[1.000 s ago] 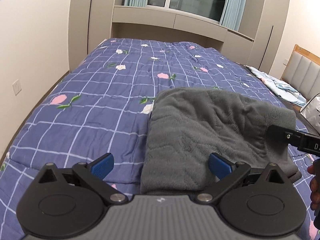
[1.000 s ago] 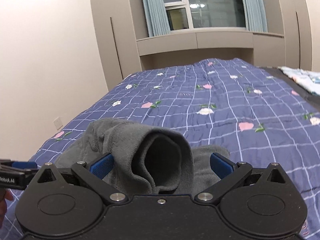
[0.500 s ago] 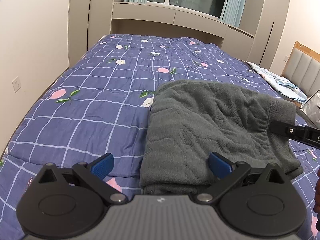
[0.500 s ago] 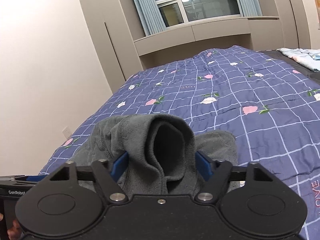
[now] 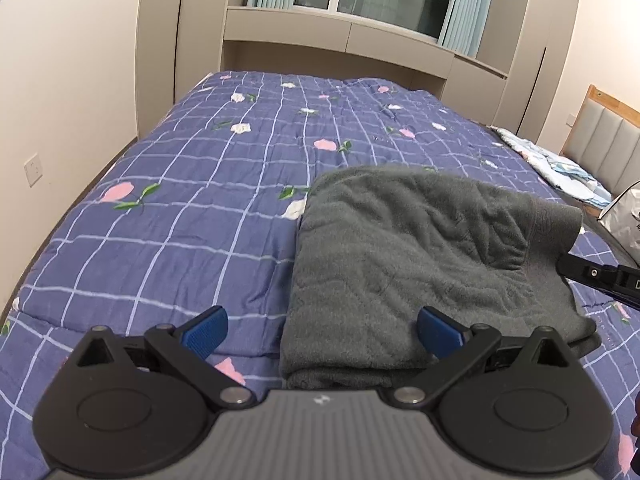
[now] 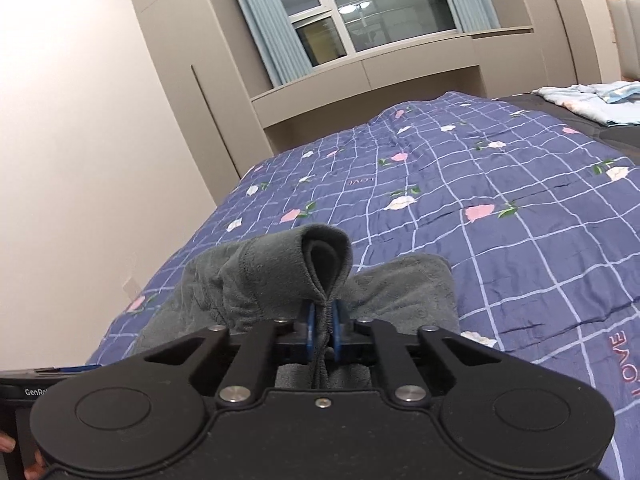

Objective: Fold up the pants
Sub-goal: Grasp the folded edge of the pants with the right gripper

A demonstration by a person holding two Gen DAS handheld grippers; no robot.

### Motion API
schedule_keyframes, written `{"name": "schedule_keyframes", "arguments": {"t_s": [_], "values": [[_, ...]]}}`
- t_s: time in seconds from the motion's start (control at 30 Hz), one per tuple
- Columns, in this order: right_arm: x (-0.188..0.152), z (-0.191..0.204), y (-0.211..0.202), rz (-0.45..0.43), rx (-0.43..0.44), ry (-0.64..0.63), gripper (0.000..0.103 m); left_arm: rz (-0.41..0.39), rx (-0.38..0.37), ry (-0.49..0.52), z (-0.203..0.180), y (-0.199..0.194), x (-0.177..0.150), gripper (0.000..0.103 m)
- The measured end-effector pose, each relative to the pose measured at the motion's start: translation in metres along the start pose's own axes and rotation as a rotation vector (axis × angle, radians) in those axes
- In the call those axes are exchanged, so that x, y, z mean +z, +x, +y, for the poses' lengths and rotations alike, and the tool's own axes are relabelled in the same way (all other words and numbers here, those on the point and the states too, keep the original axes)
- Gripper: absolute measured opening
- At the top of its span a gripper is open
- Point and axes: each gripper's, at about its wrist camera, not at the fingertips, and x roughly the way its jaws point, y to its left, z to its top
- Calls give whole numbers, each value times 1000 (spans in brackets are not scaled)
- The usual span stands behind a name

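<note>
Your right gripper (image 6: 323, 330) is pinched on the waistband of the grey pants (image 5: 420, 276) lying near the quilt (image 5: 192, 216) front edge, left gripper (image 5: 322, 330) wide and empty: grip the near corner before the next fold

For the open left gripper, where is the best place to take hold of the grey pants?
Probably the near folded edge of the grey pants, approached from the front along the quilt. That edge is thick and lies between the left gripper's open fingers; the right gripper already pinches another edge.
</note>
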Motion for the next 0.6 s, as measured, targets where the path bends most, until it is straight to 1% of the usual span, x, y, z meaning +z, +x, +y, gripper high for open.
{"name": "schedule_keyframes", "arguments": {"t_s": [0.03, 0.17, 0.23, 0.3, 0.33, 0.37, 0.43, 0.5, 0.57, 0.6], "values": [[1, 1, -3, -6, -6, -1, 0, -8, -5, 2, -1, -2, 2, 103], [8, 4, -17, -47, -26, 2, 0, -39, -15, 14, -5, -6, 11, 103], [13, 1, -23, -68, -25, 16, 0, -41, -13, 16, -7, -4, 14, 103], [17, -3, -23, -50, -18, 28, 1, -27, 1, 13, -9, 0, 14, 103], [17, -5, -21, -34, -13, 26, 12, -20, 8, 9, -9, 2, 13, 103], [16, -7, -20, -25, -4, 29, 32, -14, 9, 4, -8, 2, 12, 103], [14, -10, -19, -14, 25, 45, 53, -2, 8, -4, -6, 4, 9, 103], [11, -13, -20, -11, 45, 51, 57, 6, 10, -8, -4, 6, 6, 103], [9, -15, -16, 14, 55, 47, 68, 13, 11, -21, -1, 9, 6, 103], [7, -16, -13, 26, 61, 43, 71, 15, 9, -29, 0, 9, 6, 103]]}}
